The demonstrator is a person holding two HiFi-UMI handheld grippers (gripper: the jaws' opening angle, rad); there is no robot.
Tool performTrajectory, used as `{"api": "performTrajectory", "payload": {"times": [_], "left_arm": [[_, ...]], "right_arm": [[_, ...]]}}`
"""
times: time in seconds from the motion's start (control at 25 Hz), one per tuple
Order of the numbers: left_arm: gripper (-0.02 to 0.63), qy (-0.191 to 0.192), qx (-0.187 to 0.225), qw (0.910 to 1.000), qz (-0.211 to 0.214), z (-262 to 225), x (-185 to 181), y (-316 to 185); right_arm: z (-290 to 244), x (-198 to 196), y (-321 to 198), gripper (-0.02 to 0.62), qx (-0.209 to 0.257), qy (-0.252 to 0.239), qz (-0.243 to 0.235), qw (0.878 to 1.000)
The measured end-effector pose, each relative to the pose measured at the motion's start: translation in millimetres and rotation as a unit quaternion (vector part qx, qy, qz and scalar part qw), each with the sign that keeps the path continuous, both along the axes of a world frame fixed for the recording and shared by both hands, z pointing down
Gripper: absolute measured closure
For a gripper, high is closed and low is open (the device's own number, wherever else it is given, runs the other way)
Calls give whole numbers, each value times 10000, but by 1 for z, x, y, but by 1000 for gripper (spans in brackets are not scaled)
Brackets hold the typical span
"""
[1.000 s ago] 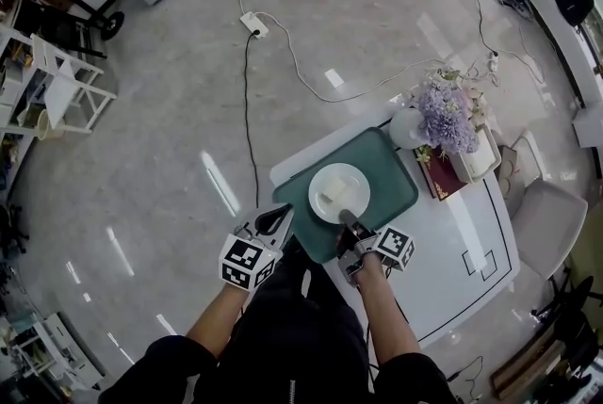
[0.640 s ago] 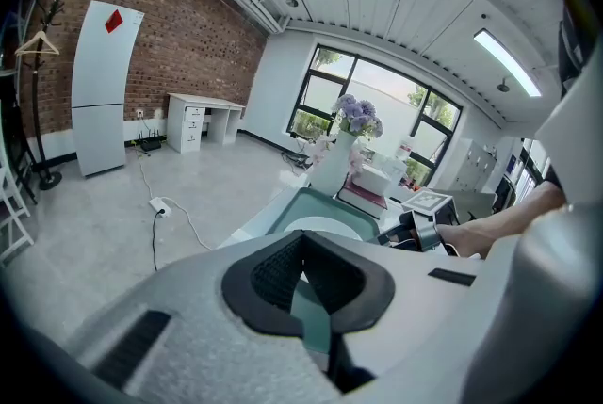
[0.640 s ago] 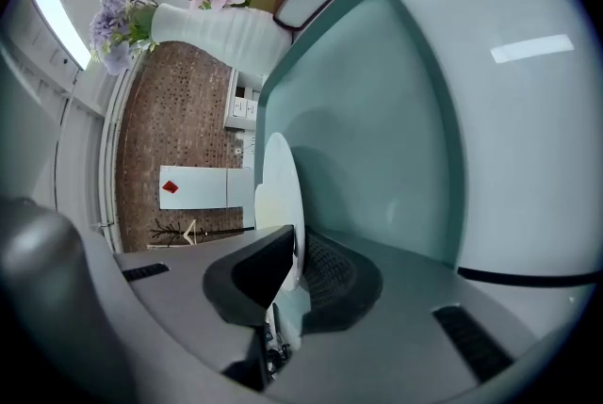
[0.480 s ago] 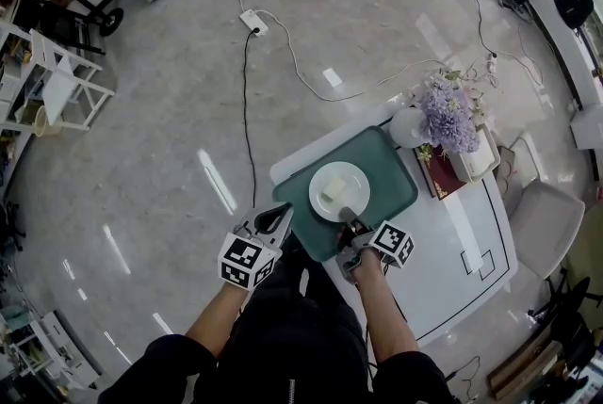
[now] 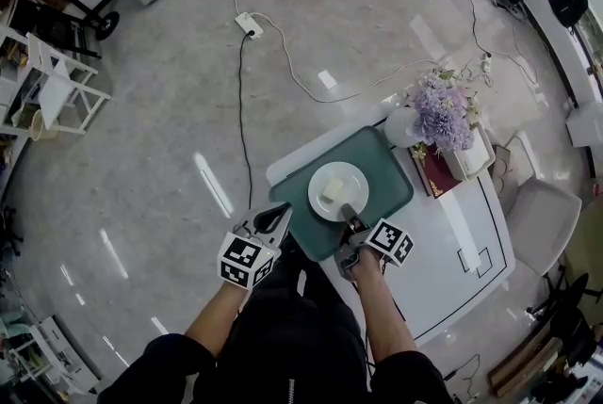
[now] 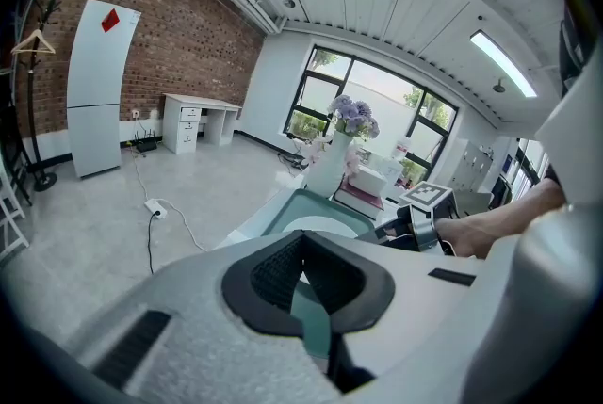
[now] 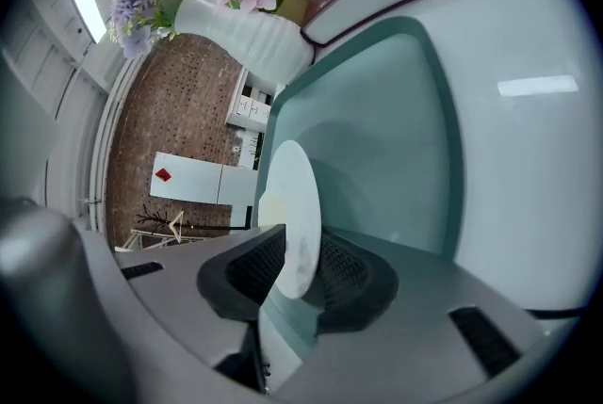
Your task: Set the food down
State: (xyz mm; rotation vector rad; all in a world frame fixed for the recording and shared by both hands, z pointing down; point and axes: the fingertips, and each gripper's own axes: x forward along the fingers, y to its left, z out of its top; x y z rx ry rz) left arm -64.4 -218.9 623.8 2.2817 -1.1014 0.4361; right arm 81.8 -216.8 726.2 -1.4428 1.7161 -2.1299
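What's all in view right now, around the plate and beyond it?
table: one, white, lower right of the head view
tray: one, green, on the table
plate: one, white, on the tray
food: one piece, pale, on the plate
vase: one, white, past the tray
flowers: one bunch, purple, in the vase
book: one, dark red, right of the tray
power strip: one, white, on the floor
chair: one, pale, right of the table
left hand-held gripper: one, grey, shut on the tray's near edge
right hand-held gripper: one, grey, jaws opening, plate rim between them
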Motion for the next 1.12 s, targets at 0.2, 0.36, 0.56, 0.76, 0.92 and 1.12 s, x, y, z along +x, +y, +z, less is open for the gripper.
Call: {"api": "performTrajectory", "payload": {"times": [0.2, 0.36, 0.56, 0.76, 0.92, 1.12], "left_arm": [[600, 30, 3, 10000, 54, 1, 6, -1], [600, 42, 6, 9999, 98, 0, 11, -2], [600, 21, -9, 9999, 121, 2, 14, -1], [600, 6, -5, 9999, 128, 2, 14, -1], [600, 11, 7, 9999, 147, 0, 16, -1], [600, 14, -10, 9999, 165, 1, 16, 2]], "right_arm": [[-3, 4, -1, 488, 168, 335, -349, 9987], [-5, 4, 0, 459, 548, 1197, -1295, 9828], [1, 10, 1, 432, 1033, 2655, -2526, 9247], [5, 14, 0, 407, 1175, 3214, -2928, 8928], [6, 20, -4, 379, 1113, 3395, -2919, 8872], [6, 28, -8, 360, 1126, 3795, -2922, 8706]]}}
